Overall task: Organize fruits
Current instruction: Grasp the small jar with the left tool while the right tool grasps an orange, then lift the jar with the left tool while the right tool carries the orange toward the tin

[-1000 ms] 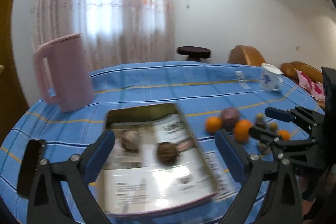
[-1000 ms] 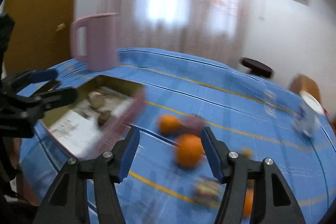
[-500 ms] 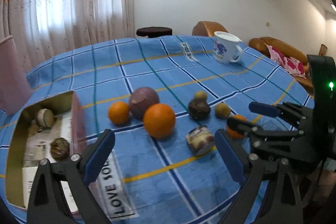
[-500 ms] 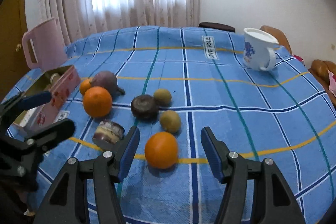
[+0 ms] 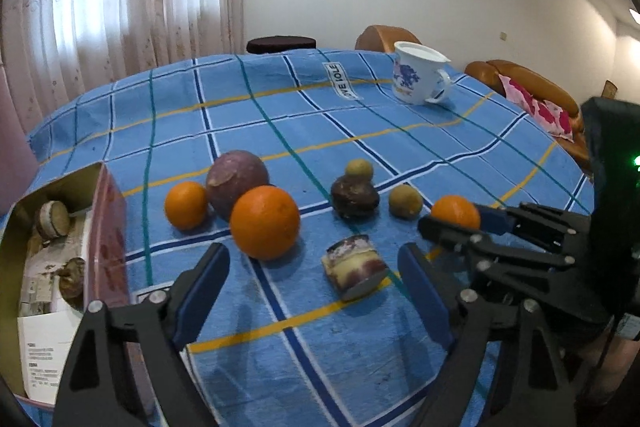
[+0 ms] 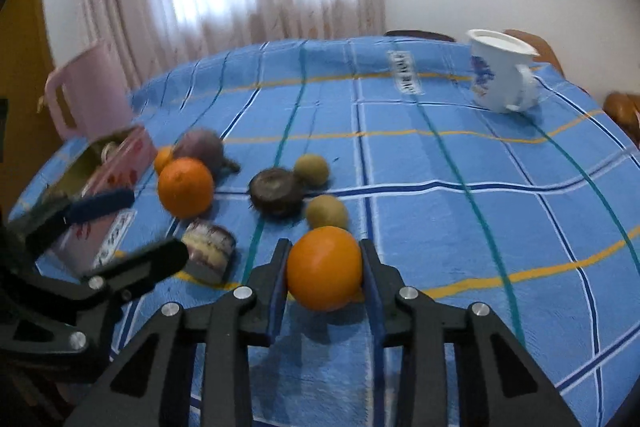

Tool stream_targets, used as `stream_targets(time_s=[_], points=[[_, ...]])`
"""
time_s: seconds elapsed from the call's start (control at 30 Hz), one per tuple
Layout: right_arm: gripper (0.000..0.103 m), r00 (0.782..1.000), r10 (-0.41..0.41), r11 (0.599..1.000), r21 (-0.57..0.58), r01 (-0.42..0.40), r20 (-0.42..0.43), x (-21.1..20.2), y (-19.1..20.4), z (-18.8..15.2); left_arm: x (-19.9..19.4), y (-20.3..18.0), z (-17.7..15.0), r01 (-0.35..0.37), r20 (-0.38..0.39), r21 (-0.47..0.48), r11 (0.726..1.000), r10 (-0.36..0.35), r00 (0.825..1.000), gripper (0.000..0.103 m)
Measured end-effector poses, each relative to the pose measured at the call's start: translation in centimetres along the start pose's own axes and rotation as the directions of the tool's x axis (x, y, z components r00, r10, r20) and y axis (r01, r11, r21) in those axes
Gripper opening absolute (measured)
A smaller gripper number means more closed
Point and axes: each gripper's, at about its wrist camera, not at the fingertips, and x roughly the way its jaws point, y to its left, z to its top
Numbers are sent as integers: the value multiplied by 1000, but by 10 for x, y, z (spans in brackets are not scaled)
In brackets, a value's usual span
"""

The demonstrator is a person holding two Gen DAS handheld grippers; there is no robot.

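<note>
Two black tools work over a round bench draped in blue plaid cloth. An open cardboard box holding brownish fruit sits at its left edge. The left tool hangs with jaws spread wide above a cut purple-and-cream fruit piece, beside a large orange. The right tool grips a smaller round orange low over the cloth, near two small yellow-green fruits.

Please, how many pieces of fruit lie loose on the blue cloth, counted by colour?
Orange: 3
Purple, round: 1
Dark brown: 1
Olive-green: 2
Cut purple-and-white piece: 1
Total: 8
</note>
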Motion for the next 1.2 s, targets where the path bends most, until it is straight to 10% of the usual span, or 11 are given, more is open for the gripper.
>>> stream_targets(time_s=[0.3,0.4,0.83,1.2], points=[[35,1000,-10,998,58,8,29,-6,-9,3,18,-17,5,12,-59,44,999,-9,998,72],[35,1000,-9,999,49,7,25,-5,-8,3,17,-23,4,17,-57,64,998,-13,998,52],[35,1000,-8,1000,23,7,30,-6,-4,2,30,-16,-3,61,-140,-10,998,-62,988,49],[35,998,-2,1000,4,2,64,-11,-1,0,7,-7,-9,116,-19,-70,991,-117,993,42]])
